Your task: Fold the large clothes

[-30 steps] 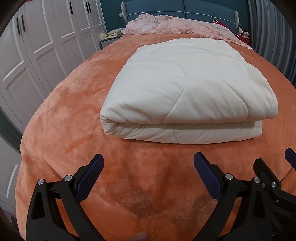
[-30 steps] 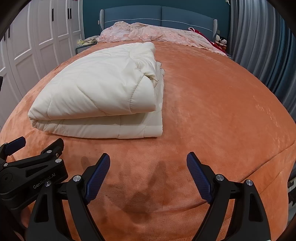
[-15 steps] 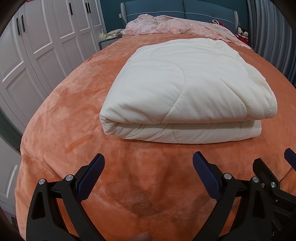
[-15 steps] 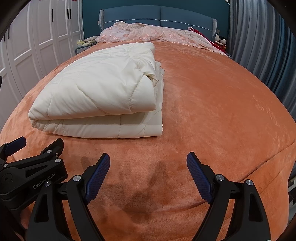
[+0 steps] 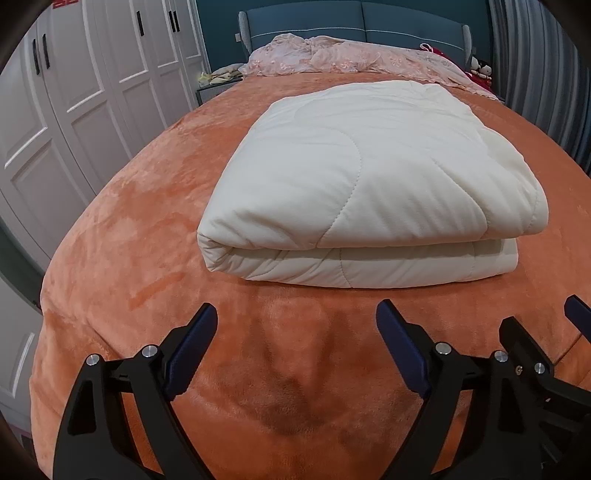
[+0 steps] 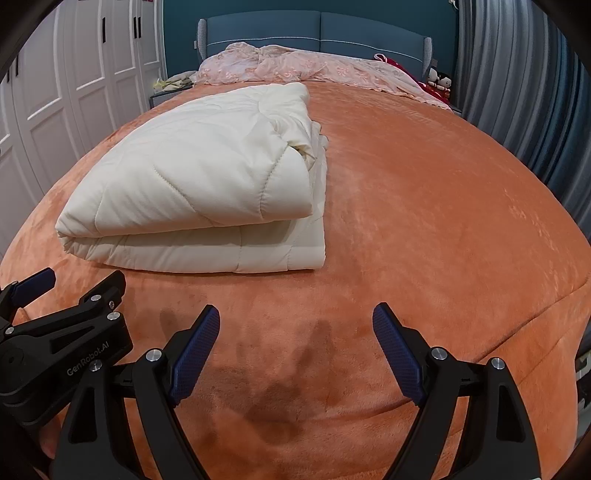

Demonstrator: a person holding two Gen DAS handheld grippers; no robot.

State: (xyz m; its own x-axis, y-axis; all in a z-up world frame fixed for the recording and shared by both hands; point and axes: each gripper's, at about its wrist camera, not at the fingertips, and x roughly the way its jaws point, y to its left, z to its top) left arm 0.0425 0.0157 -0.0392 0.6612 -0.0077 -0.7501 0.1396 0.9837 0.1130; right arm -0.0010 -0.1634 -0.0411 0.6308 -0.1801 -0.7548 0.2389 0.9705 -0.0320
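Observation:
A cream quilted comforter (image 5: 362,177) lies folded in a thick rectangle on the orange bed cover (image 5: 155,206); it also shows in the right wrist view (image 6: 207,184), left of centre. My left gripper (image 5: 295,314) is open and empty, held over the bed's near edge, short of the comforter's folded front edge. My right gripper (image 6: 295,314) is open and empty, beside the left one, facing bare orange cover to the right of the comforter. The left gripper's body (image 6: 62,332) shows at the lower left of the right wrist view.
A pink lace cover (image 5: 354,59) lies crumpled at the blue headboard (image 5: 354,29). White wardrobe doors (image 5: 74,96) stand along the left. Grey-blue curtains (image 6: 524,92) hang on the right. Orange bed cover (image 6: 443,192) stretches right of the comforter.
Both grippers have stayed almost still, open, near the bed's front edge; the view has shifted only slightly. The comforter has not moved.

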